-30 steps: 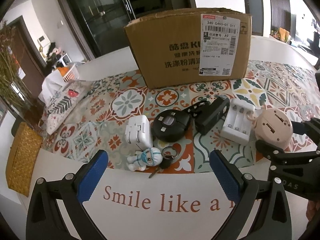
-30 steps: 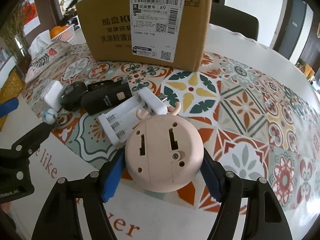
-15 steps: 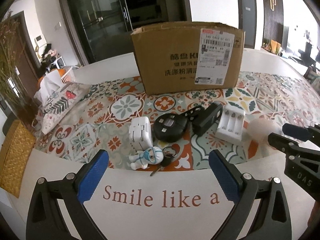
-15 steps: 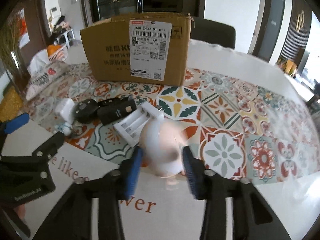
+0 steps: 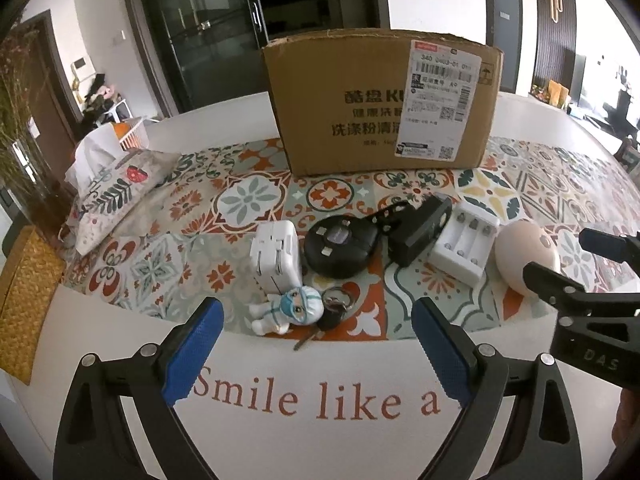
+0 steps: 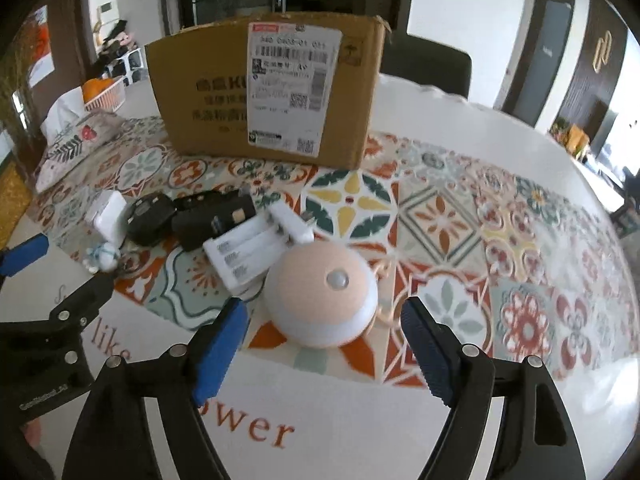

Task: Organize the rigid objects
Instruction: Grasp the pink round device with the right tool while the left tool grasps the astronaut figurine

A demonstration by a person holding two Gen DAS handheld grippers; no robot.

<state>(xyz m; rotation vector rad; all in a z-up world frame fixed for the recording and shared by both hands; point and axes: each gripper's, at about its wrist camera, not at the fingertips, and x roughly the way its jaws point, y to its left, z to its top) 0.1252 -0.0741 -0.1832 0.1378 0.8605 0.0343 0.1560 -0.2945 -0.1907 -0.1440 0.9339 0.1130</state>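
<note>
A round pink night light [image 6: 322, 296] lies on the patterned mat, dome side up, just ahead of my open right gripper [image 6: 324, 350]; it also shows in the left wrist view [image 5: 526, 258]. Left of it lie a white battery charger [image 5: 466, 246], a black adapter [image 5: 420, 232], a round black device [image 5: 340, 246], a white plug [image 5: 276, 256] and a small figurine keychain [image 5: 294, 312]. My left gripper [image 5: 316, 346] is open and empty, just short of the figurine.
A cardboard box [image 5: 382, 100] stands upright behind the row of objects. A floral tissue pouch [image 5: 116, 196] lies at the left. A woven basket [image 5: 24, 296] sits off the table's left edge. The white table edge bears printed words.
My right gripper let go of the pink night light, which now rests dome up on the mat. Both grippers have pulled back from the objects.
</note>
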